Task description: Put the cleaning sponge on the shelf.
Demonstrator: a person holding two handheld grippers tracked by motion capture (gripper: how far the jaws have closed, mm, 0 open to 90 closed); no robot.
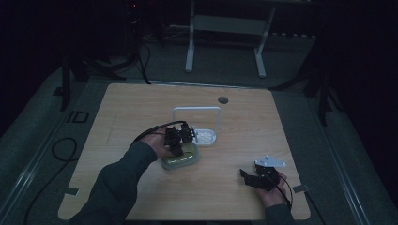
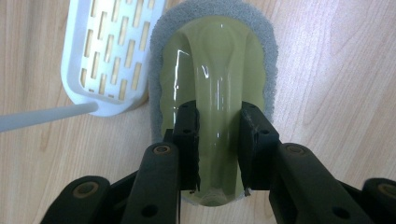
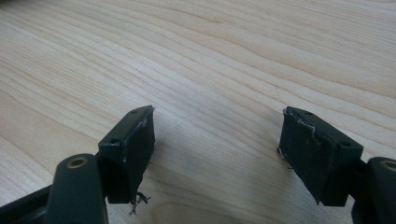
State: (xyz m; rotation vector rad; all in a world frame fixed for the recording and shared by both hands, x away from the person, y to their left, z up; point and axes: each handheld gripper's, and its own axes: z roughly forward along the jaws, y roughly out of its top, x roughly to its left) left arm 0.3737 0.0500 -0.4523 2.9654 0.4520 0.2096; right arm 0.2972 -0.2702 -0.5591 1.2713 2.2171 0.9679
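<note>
One glossy olive scrubber handle [image 2: 217, 93], grey foam rim, between left tongs [image 2: 218, 140].

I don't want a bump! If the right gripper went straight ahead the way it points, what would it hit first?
Probably just the wooden table: the right gripper, jaws open, tilts down at bare wood.

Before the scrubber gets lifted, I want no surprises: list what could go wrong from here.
1. The left gripper clamps only the near end of the sponge scrubber's glossy green handle; it could slip or tip on lifting.
2. The white slotted tray and its wire handle lie right beside the sponge; a sideways swing may knock them.
3. The right gripper hangs open over bare table, offering no support.
</note>
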